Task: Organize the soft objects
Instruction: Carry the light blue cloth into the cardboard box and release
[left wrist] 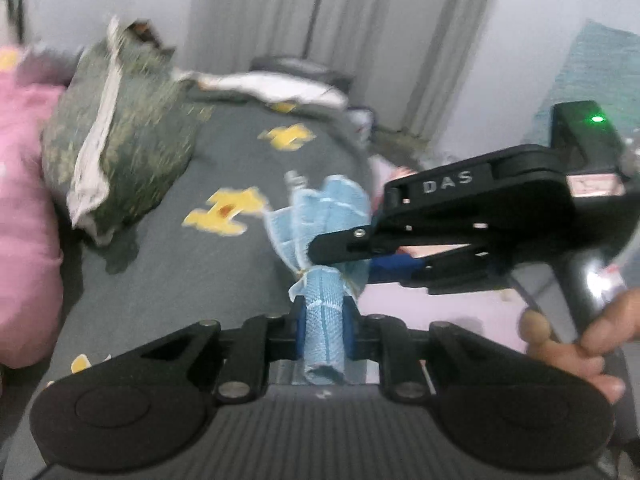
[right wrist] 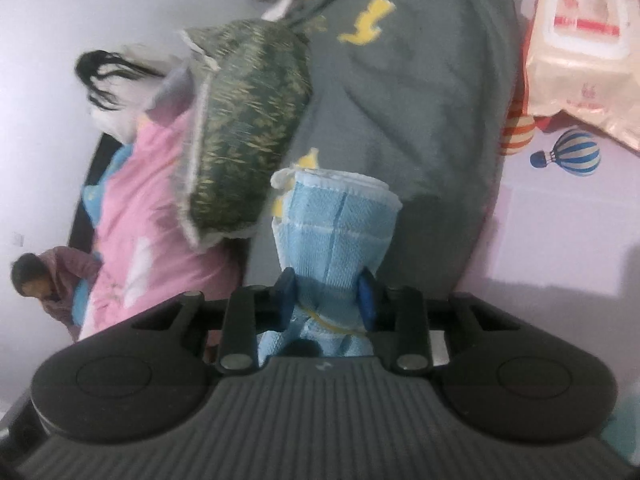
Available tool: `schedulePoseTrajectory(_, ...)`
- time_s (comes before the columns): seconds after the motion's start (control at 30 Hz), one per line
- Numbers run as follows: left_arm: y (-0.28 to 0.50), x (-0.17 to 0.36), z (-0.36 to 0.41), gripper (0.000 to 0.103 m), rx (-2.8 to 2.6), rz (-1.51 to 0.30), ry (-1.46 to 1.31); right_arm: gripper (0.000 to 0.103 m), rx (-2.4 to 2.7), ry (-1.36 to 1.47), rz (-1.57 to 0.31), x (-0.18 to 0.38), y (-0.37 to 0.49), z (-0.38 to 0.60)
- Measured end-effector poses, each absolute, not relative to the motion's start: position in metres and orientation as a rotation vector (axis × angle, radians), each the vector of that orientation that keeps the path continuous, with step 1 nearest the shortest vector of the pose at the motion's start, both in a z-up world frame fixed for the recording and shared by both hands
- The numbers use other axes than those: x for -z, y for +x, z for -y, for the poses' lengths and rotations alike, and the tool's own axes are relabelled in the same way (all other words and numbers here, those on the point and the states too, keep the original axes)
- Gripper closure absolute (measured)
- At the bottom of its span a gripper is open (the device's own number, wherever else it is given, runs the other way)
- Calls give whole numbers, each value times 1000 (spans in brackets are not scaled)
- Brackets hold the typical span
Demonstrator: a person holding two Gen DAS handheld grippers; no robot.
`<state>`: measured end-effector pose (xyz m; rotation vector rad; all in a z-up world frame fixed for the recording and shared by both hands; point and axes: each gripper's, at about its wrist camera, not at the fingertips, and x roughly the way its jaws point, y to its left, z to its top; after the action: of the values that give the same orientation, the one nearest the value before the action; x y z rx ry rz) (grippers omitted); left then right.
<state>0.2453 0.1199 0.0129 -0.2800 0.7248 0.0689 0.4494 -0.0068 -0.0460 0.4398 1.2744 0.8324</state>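
A rolled light-blue towel, bound with a thin yellow band, is held in the air over the bed. My left gripper is shut on its lower end. My right gripper comes in from the right and is shut on its upper part. In the right wrist view the towel sticks out past my right gripper, whose blue pads press on both sides. A green patterned pillow lies on the grey blanket; it also shows in the right wrist view.
A pink quilt lies at the left. A pack of wipes sits on the lilac balloon-print sheet. A person is beside the bed. Grey curtains hang behind.
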Motion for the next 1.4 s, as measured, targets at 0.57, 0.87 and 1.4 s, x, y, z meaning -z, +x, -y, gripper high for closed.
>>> schedulePoseTrajectory(0.57,173,-47,140,56,535,-667,-57,75,-624,529,-1029,-53,318,338)
schedulePoseTrajectory(0.87,182,-15,139,53,499,-747,-59,76,-330,432,-985,-50,266,483)
schedulePoseTrajectory(1.4,164,8,-22,45,122,-792,-275,37,-88,56,-1027,5,264,497)
